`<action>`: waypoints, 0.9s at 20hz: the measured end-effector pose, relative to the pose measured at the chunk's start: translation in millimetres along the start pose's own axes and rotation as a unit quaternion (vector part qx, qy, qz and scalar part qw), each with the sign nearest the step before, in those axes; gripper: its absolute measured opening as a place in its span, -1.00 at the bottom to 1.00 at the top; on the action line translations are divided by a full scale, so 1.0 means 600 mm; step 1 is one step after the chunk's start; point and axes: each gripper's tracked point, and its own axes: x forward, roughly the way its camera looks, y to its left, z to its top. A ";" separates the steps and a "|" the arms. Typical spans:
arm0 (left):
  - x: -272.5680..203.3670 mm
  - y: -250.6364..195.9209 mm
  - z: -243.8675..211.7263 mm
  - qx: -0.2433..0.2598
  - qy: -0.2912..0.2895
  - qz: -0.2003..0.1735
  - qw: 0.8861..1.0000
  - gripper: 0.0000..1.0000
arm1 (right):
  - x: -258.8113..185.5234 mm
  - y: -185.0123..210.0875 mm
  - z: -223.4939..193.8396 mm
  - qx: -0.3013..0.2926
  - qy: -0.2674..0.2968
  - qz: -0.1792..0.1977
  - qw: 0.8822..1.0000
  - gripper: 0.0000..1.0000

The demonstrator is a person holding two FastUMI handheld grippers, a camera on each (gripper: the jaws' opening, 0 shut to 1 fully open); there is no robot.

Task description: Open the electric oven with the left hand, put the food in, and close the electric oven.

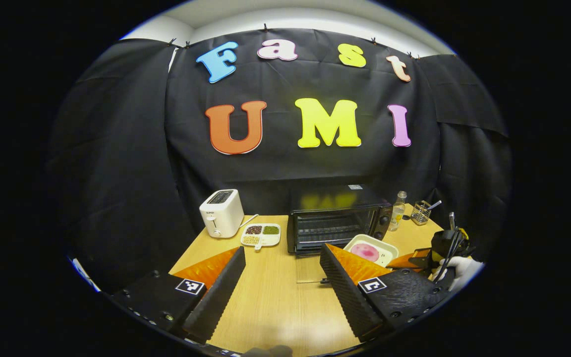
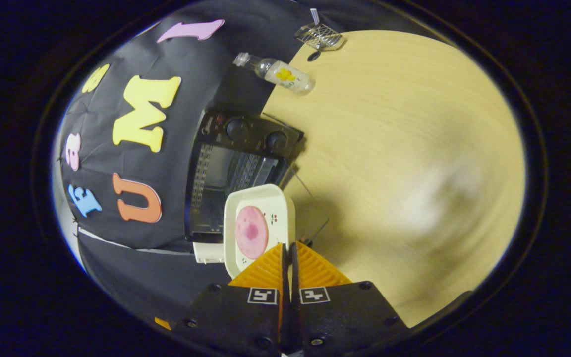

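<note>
The black electric oven [image 1: 335, 223] stands at the back of the wooden table [image 1: 270, 302], its wire racks in plain sight. Its glass door appears folded down flat in front of it. My left gripper [image 1: 283, 250] is open and holds nothing, low over the table in front of the oven. My right gripper [image 2: 288, 248] is shut on the rim of a white tray [image 2: 258, 223] carrying a round pink slice of food [image 2: 252, 232]. It holds the tray just in front of the oven [image 2: 236, 168]. In the left gripper view, the tray [image 1: 371, 250] hangs right of the oven mouth, with the right gripper [image 1: 417, 260] and a gloved hand [image 1: 459, 272] behind it.
A white toaster [image 1: 221, 213] and a divided plate of beans [image 1: 261, 234] sit left of the oven. A small bottle [image 1: 397, 210] and a wire holder [image 1: 420, 212] stand to its right, near the back edge. Black cloth walls close in the table.
</note>
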 end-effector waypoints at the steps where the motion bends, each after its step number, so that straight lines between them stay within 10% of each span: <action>1: -0.002 0.006 0.001 0.002 -0.002 0.002 1.000 0.94 | 0.013 0.006 -0.018 0.003 0.002 0.005 1.000 -0.93; 7: -0.007 0.031 -0.003 -0.004 0.005 0.016 1.000 0.93 | 0.094 0.048 -0.045 -0.003 0.013 0.010 1.000 -0.93; 18: -0.005 0.079 -0.035 -0.032 0.029 0.064 0.997 0.94 | 0.239 0.144 0.124 -0.039 -0.067 0.028 0.997 -0.93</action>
